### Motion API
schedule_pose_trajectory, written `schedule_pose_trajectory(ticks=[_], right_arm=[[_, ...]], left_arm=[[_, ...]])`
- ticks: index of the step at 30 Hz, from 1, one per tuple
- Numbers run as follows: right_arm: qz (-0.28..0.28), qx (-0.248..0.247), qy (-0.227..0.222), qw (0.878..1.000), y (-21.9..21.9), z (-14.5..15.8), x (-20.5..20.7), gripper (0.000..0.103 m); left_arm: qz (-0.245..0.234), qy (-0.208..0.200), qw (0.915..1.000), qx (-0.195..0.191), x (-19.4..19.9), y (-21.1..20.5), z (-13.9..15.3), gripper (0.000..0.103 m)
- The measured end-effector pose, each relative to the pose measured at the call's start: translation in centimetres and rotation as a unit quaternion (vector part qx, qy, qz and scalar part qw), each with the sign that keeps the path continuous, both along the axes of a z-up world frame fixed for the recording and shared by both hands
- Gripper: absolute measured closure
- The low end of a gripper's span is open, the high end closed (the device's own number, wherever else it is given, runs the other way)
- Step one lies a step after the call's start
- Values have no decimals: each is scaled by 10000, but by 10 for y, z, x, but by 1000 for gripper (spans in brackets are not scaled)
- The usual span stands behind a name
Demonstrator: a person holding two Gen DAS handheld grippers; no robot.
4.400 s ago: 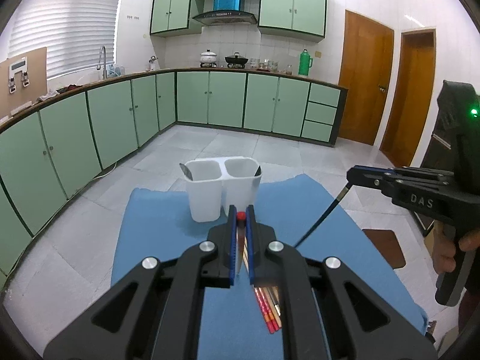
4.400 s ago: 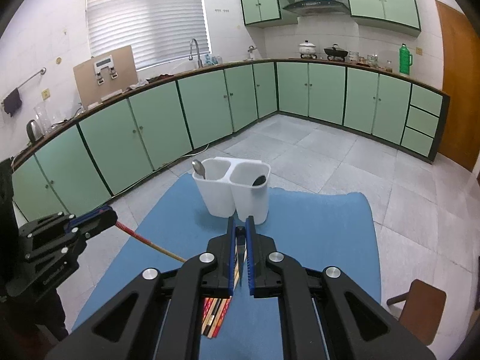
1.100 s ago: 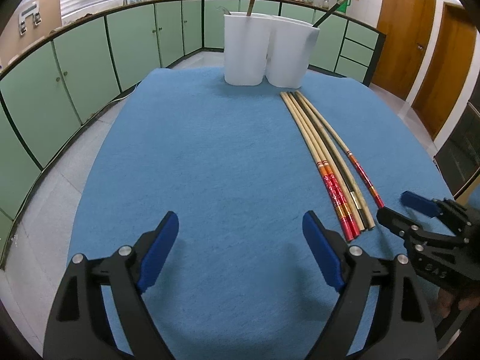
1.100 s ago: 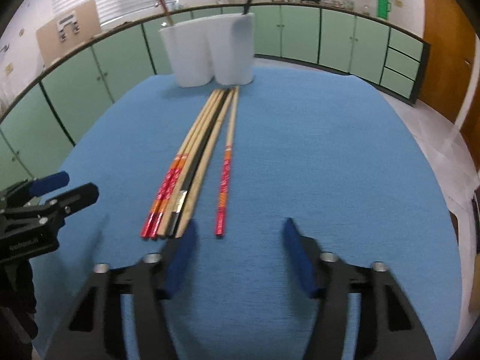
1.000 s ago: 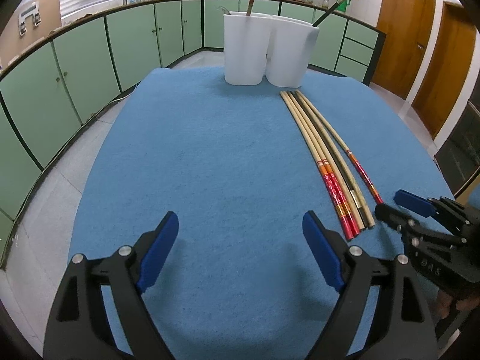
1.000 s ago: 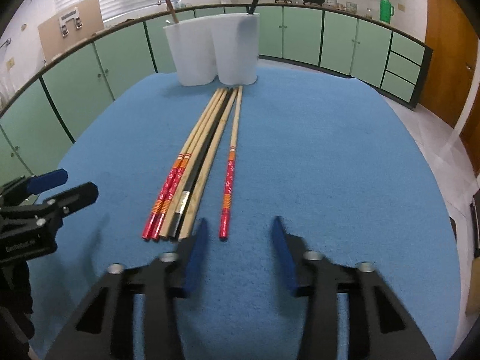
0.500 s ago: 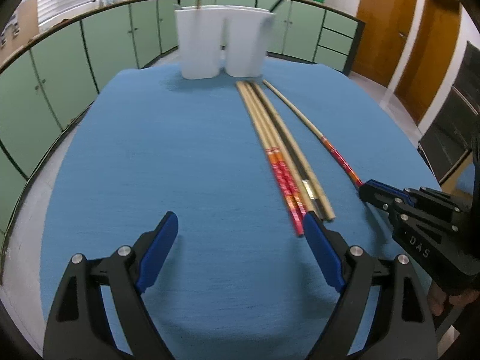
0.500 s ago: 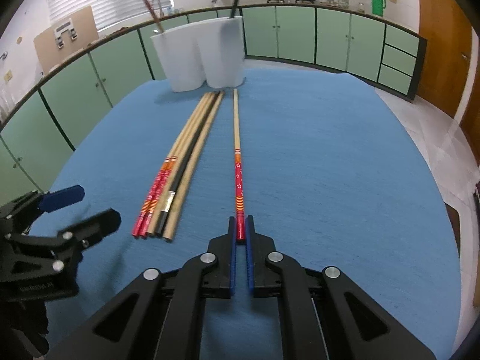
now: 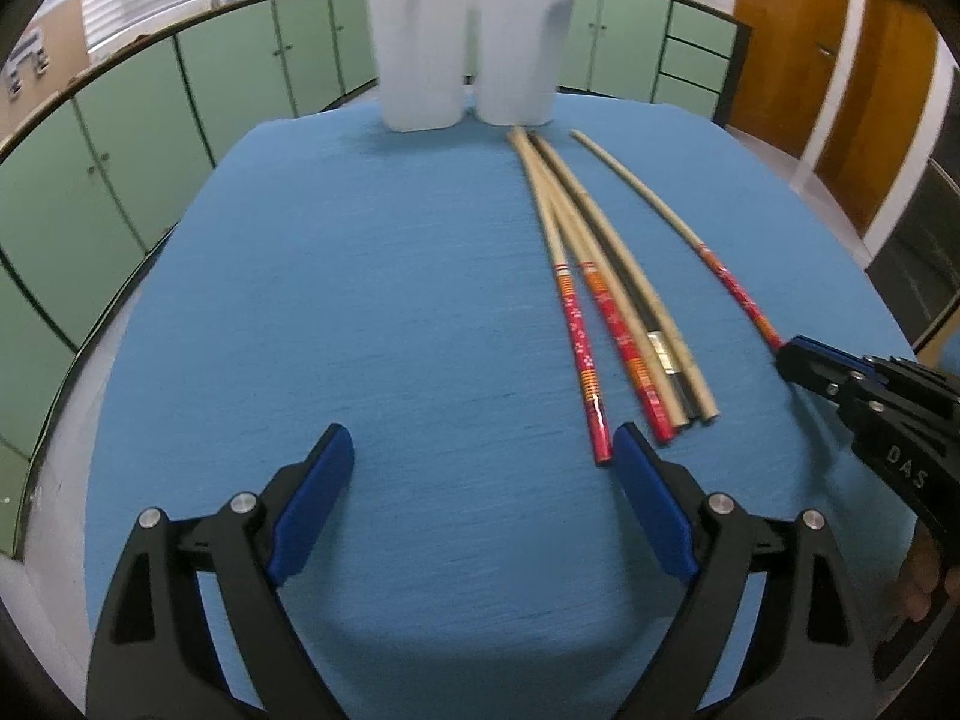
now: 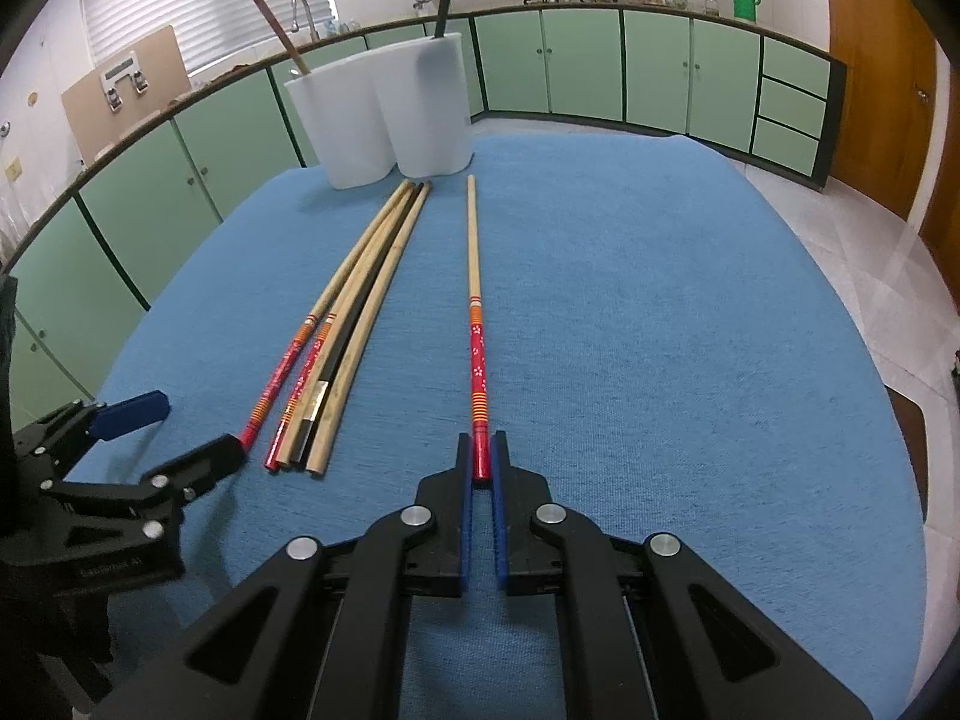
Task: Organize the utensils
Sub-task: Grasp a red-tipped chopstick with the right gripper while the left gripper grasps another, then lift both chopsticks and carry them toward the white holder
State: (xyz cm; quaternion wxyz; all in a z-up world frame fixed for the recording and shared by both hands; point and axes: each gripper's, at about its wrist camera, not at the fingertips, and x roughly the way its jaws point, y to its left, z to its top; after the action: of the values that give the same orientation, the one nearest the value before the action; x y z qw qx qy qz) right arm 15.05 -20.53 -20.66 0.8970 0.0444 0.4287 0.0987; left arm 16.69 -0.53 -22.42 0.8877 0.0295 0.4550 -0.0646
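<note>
The right claw [image 10: 482, 459] has closed on the red end of one chopstick [image 10: 474, 276], pulled aside from the bundle [image 10: 342, 324] at centre frame. The left claw [image 9: 480, 468] hangs open. The holder [image 10: 384, 120], upper left, likely comes next.

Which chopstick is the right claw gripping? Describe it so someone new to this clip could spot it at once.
Start at the white two-compartment holder at the far end of the blue cloth; a bundle of chopsticks lies in front of it. The held chopstick lies alone to the right of that bundle, its red flowered end pinched in the right claw. No other stick touches it.
</note>
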Motion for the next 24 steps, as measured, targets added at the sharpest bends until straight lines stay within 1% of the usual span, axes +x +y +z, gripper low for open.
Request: schedule_pose_trajectory(ticks=[4,6,7,10,13,15,16,17,18,19,20,21,24], right_arm=[[46,63,2,10000,0,0,-1,96],[51,62,12,10000,0,-1,0,96],[54,69,17,10000,0,-1,0,96],[61,225,47,9997,-4,-3,1,96],[71,339,68,9994,-7,-4,3,96],[73,305,62,9995,-6,-4,3,97],[72,282,59,9996,-5,-3,3,97],[72,247,53,9997,-4,-3,3,97],[71,233,51,9997,-3,-3,3,97],[71,217,48,9997,-3,-3,3,97],[72,217,46,9997,-3,-3,3,97],[71,223,46,9997,-3,-3,3,97],[71,205,35,9998,-3,-2,2,97]], left_arm=[[31,-50,10000,-5,-3,4,4,18],[6,-65,10000,-6,-3,2,3,28],[-24,-42,10000,-81,-3,0,2,30],[-77,-94,9999,-14,-5,-7,1,36],[-91,-149,9998,-56,-7,-9,2,49],[-108,-179,9998,-23,-8,-12,2,61],[-113,-191,9997,-27,-8,-14,2,64],[-108,-203,9997,-14,-9,-16,2,70],[-101,-223,9997,21,-9,-19,2,77],[-110,-238,9996,50,-9,-21,2,82],[-123,-254,9996,87,-11,-24,2,92],[-152,-260,9995,112,-10,-27,2,98],[-147,-265,9994,146,-8,-28,2,98]])
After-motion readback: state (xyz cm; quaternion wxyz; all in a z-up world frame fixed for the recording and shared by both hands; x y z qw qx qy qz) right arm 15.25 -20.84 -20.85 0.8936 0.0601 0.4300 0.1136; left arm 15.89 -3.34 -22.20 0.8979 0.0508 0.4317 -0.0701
